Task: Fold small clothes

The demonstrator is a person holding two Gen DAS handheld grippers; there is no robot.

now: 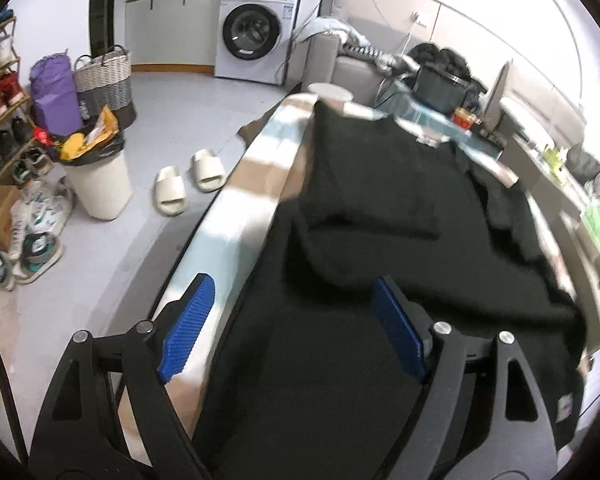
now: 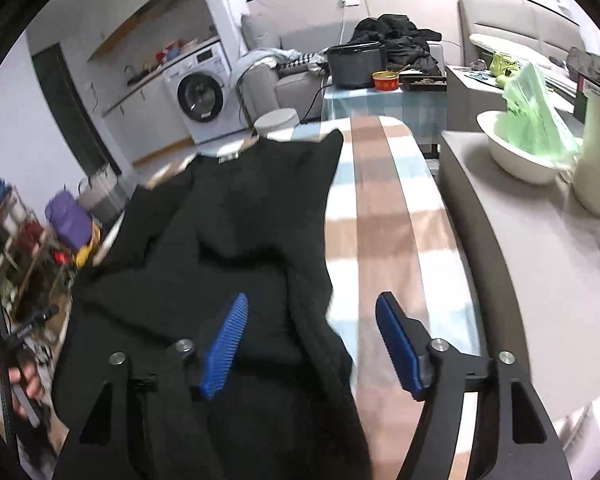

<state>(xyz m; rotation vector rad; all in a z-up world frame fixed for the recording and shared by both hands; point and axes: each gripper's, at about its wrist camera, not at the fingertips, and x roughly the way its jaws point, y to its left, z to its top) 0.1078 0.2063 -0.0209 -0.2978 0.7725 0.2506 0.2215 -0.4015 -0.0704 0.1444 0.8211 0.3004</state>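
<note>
A black garment (image 1: pixel 380 216) lies lengthwise on the striped ironing board (image 1: pixel 256 184), with its collar label at the far end. My left gripper (image 1: pixel 290 322) is open, its blue pads (image 1: pixel 188 332) straddling the garment's left edge near the board's left rim. In the right wrist view the same garment (image 2: pixel 228 240) covers the left half of the board (image 2: pixel 384 220). My right gripper (image 2: pixel 312 344) is open over the garment's right edge, its left pad (image 2: pixel 224 348) above the cloth and the right one above bare board. Neither holds anything.
On the floor left of the board are white slippers (image 1: pixel 188 186), a full bin (image 1: pixel 98 176), a basket (image 1: pixel 106 80) and a shoe rack (image 1: pixel 4 120). A washing machine (image 1: pixel 256 36) stands at the back. A grey surface with a white bowl and green bag (image 2: pixel 528 148) lies right of the board.
</note>
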